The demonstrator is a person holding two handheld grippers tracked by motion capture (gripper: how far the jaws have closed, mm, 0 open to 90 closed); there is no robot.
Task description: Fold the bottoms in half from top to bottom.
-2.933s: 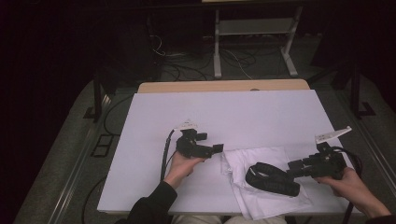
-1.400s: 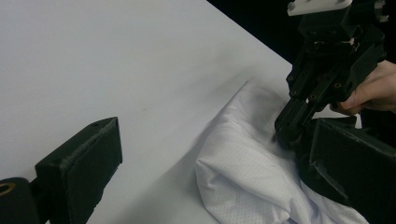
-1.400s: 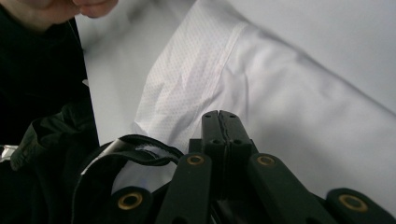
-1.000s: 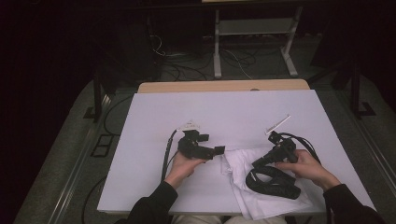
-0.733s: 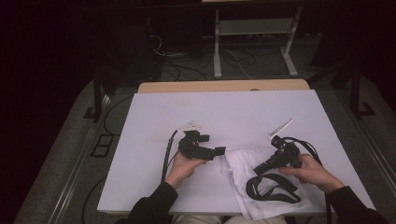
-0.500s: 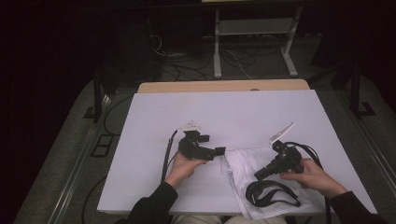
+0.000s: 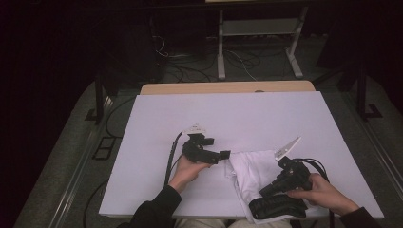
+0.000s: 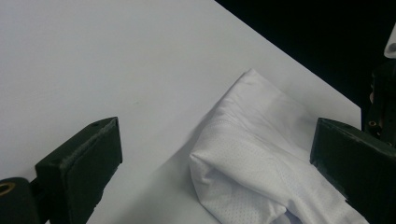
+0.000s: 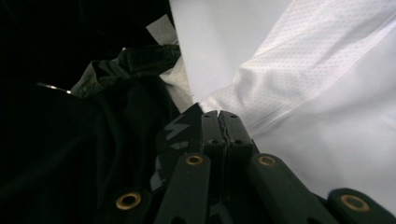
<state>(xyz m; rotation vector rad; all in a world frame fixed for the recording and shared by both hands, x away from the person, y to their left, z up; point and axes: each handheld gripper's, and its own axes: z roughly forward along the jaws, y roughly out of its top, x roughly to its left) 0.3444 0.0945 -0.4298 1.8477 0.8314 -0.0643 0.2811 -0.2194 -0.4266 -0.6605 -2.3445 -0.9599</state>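
A white mesh garment (image 7: 252,171) lies crumpled on the white table sheet (image 7: 228,114), near the front edge. Its black band (image 7: 278,209) curls at the table's near edge. My right gripper (image 7: 263,194) points down at that band and is shut on it. In the right gripper view the jaws (image 9: 219,116) meet on the black fabric (image 9: 140,121), with the white cloth (image 9: 327,70) beyond. My left gripper (image 7: 224,154) rests on the table at the garment's left edge. It is open, and a fold of the cloth (image 8: 261,154) lies between its fingers (image 8: 79,163), untouched.
The table's wooden far edge (image 7: 228,88) shows behind the sheet. A metal stand (image 7: 256,42) and cables (image 7: 190,71) sit on the dark floor beyond. Bare sheet (image 8: 93,56) stretches left and far of the garment. The black band hangs close to the front edge.
My right gripper has drawn back toward the near edge and taken the black band with it, stretching the white cloth that way. The left gripper has stayed put.
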